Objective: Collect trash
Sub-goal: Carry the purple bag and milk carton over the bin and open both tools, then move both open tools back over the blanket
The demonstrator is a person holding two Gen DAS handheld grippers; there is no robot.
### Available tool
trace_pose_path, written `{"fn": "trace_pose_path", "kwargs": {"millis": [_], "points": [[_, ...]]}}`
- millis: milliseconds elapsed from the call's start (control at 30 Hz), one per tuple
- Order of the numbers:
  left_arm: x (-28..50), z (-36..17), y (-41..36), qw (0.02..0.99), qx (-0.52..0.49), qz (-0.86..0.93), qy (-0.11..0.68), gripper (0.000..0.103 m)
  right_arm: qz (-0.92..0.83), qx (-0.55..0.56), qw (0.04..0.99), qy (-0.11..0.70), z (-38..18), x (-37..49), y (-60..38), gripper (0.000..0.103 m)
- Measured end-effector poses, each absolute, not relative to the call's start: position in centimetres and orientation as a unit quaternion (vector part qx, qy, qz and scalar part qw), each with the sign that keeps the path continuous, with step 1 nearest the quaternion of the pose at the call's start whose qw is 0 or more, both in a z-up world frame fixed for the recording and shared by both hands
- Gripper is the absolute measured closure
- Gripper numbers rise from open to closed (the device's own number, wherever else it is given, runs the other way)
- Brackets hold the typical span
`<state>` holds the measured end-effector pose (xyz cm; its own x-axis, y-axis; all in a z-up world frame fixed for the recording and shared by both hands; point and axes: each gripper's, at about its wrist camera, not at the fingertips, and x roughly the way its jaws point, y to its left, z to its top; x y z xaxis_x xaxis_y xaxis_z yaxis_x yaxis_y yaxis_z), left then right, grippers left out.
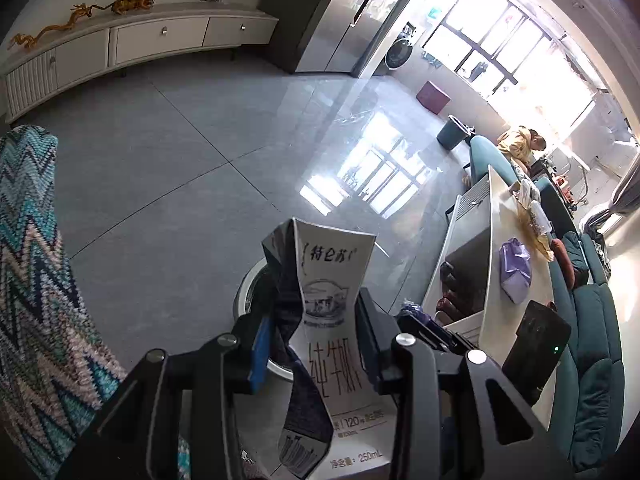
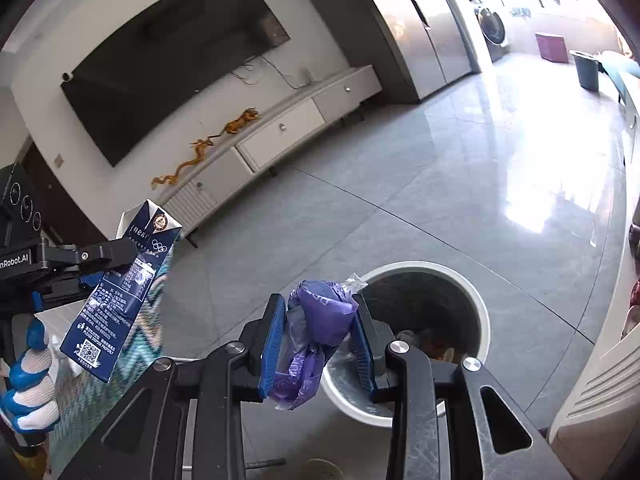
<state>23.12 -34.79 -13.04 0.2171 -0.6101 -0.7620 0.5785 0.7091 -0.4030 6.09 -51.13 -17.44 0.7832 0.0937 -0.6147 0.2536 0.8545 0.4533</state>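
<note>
My left gripper (image 1: 312, 324) is shut on a crushed white and dark blue milk carton (image 1: 328, 320), pinched at its middle. The same carton (image 2: 124, 292) shows at the left of the right wrist view, held in the air by the left gripper (image 2: 120, 258). My right gripper (image 2: 318, 334) is shut on a crumpled purple plastic wrapper (image 2: 316, 320). A round white trash bin (image 2: 476, 296) with a dark inside stands on the floor just beyond the right gripper, with some waste in it. The bin's rim (image 1: 250, 280) peeks out behind the carton in the left wrist view.
Grey floor tiles spread ahead. A white TV cabinet (image 2: 280, 136) with a wall TV (image 2: 168, 68) lines the far wall. A zigzag-patterned cushion (image 1: 36, 280) is at left. A white low table (image 1: 496, 248) carries a purple bag (image 1: 516, 272), beside a teal sofa (image 1: 592, 340). A gloved hand (image 2: 30, 380) holds the left gripper.
</note>
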Motion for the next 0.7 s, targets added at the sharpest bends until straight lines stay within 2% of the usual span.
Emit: {"fn": "trace_pose_path", "kwargs": {"millis": [500, 533, 633, 700], "points": [[26.8, -21.1, -42.7, 0.754, -0.025, -0.377, 0.538, 0.065, -0.115, 0.268, 0.880, 0.376, -23.2, 8.1, -53.8, 0.070], [26.7, -21.4, -43.0, 0.749, -0.026, -0.384, 0.539, 0.063, -0.121, 0.263, 0.879, 0.379, -23.3, 8.2, -53.9, 0.070], [26.4, -21.9, -43.7, 0.744, -0.029, -0.390, 0.543, 0.042, -0.135, 0.252, 0.876, 0.387, -23.7, 8.4, -54.0, 0.059], [26.2, -22.0, -43.7, 0.742, -0.026, -0.393, 0.542, 0.041, -0.141, 0.248, 0.876, 0.389, -23.8, 8.4, -54.1, 0.056]]}}
